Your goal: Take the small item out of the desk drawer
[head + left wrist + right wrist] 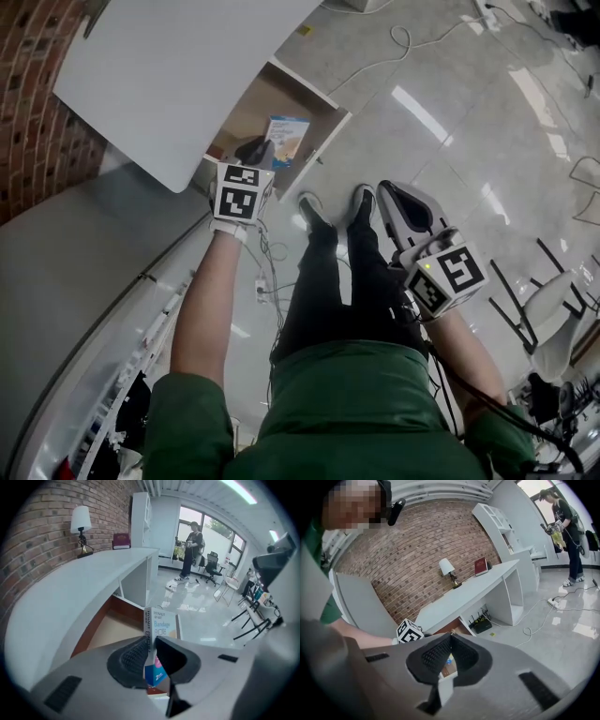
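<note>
Big white table [159,75] along the brick wall, and under its long edge the drawer [246,120] stands pulled open, brown bottom showing. The left hand-held gripper [150,644] is over the drawer's front end, jaws clenched on the bandage box [161,623]. The pads pinch its lower part, and most of the carton sticks out past the tips. The right hand-held gripper [450,637] hangs well apart from the table, jaws together on nothing (a spare for now). The box looks clear of the drawer bottom, so this is the lift-out. My call: raise it straight with a steady squeeze, since thin card can pivot in so small a pinch. Clear the drawer's front edge before swinging away.
</note>
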